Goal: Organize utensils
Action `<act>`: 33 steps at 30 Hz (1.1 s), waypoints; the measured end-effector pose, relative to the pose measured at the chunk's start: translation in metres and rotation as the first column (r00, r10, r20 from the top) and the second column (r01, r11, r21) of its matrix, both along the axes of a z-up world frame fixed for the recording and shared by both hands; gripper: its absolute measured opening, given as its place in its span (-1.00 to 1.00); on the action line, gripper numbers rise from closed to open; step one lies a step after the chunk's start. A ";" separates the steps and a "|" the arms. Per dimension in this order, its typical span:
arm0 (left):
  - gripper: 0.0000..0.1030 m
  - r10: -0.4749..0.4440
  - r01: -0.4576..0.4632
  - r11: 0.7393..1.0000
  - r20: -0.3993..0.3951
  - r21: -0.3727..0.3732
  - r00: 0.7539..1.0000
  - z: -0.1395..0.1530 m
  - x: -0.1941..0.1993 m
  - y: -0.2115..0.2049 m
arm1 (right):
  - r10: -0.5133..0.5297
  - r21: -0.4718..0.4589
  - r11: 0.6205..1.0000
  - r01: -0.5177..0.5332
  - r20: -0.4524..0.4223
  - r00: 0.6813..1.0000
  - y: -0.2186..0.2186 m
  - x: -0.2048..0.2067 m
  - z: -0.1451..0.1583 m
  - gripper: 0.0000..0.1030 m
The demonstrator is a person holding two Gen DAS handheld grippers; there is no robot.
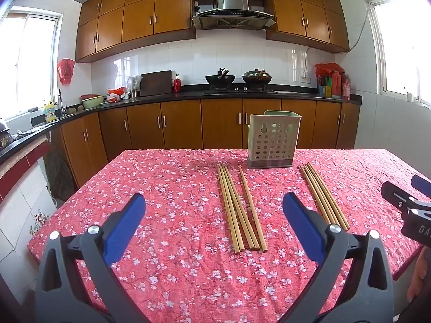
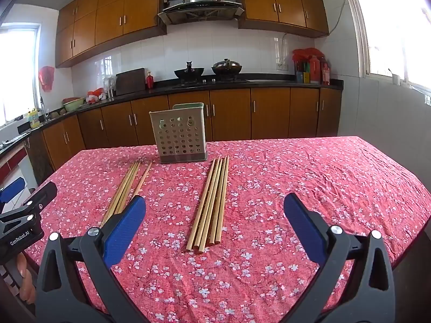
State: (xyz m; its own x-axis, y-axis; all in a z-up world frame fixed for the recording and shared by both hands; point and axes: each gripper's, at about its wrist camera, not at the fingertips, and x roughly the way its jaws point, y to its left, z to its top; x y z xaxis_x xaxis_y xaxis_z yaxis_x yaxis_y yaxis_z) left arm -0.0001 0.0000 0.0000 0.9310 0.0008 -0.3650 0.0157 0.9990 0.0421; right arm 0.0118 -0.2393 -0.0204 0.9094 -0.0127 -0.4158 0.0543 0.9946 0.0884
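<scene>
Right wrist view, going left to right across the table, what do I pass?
The other claw at the left edge → left bundle of wooden chopsticks → beige perforated plastic utensil holder → right bundle of wooden chopsticks → bare red floral tablecloth.

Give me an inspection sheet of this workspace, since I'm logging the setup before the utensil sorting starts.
Surface: table under a red floral tablecloth, wrinkled.
Job's things: left chopstick group and right chopstick group lie flat on the cloth; the perforated utensil holder stands upright behind them, nothing seen inside it.
Clutter: nothing seen on the table besides these.
Grippers: left tool open, above the cloth, holding nothing; right tool open, holding nothing.
Cables: a wire runs along the far wall near the right window; none on the table.
Surroundings: kitchen with wooden cabinets, range hood, two woks on the stove.
</scene>
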 end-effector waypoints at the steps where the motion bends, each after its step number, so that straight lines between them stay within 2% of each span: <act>1: 0.93 0.000 0.000 1.000 0.000 0.001 1.000 0.000 0.000 0.000 | 0.000 0.001 1.000 0.000 -0.003 1.000 0.000 0.000 0.000 0.97; 33: 0.93 0.001 -0.001 1.000 0.003 0.005 1.000 0.000 0.000 0.000 | 0.001 0.006 1.000 -0.001 0.002 1.000 -0.001 -0.001 0.000 0.97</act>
